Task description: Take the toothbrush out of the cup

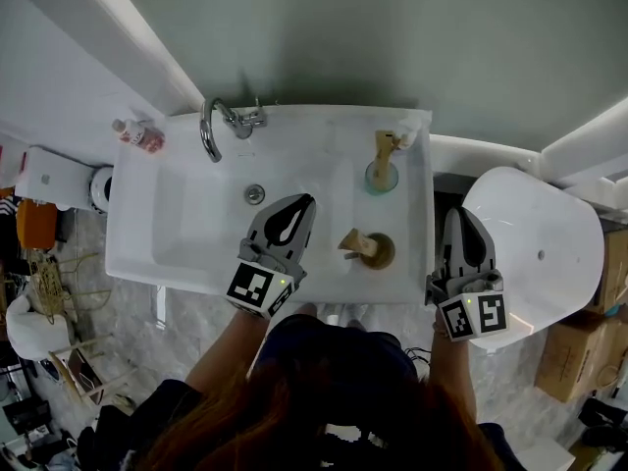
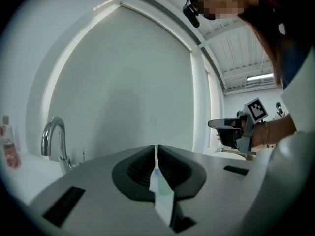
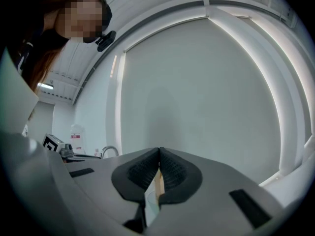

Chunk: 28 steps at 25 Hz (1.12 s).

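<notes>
Glossy white sink (image 1: 167, 226): at its back right, a round clear cup (image 1: 382, 178) held a wooden toothbrush (image 1: 384, 147). Left tongs (image 1: 302, 202) and right tongs (image 1: 459, 214) were closed, empty.

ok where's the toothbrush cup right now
In the head view, the cup stands on the back right ledge of the sink, right of the faucet, with the toothbrush standing in it.

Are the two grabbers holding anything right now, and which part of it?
Nothing is held. The left gripper and right gripper are both shut and empty; the toothbrush stands in its cup.
</notes>
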Each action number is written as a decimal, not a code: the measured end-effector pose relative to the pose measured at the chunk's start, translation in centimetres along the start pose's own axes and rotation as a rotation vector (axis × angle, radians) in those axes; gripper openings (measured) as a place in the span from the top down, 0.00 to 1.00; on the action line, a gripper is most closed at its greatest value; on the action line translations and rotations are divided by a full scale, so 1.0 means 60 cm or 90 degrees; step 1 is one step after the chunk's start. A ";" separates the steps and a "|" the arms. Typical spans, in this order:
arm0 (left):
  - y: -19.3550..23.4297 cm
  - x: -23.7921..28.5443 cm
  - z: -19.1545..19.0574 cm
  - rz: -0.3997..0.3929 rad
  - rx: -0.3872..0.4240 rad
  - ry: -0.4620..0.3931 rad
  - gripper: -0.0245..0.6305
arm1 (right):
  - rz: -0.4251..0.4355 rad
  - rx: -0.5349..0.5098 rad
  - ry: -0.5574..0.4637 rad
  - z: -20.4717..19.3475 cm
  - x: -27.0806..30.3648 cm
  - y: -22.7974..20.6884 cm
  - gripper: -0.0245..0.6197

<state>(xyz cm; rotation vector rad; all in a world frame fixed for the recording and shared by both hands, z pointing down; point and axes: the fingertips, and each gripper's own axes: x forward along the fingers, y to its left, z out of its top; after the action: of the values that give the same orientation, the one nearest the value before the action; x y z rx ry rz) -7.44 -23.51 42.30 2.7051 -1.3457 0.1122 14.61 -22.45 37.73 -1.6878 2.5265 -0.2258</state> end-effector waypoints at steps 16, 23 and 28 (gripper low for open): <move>-0.124 0.019 -0.115 -0.166 -0.128 0.080 0.68 | 0.021 0.006 0.030 -0.046 0.003 0.012 0.94; -0.148 0.038 -0.163 -0.189 -0.140 0.134 0.68 | 0.012 0.001 0.026 -0.040 -0.012 -0.003 0.94; -0.154 0.040 -0.163 -0.194 -0.126 0.135 0.79 | 0.008 0.001 0.022 -0.035 -0.021 -0.009 0.94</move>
<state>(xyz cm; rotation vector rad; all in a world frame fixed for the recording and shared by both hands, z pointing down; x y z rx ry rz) 1.27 -18.52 51.59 2.6060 -0.8308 0.2167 15.24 -21.30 39.87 -1.6815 2.5591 -0.2588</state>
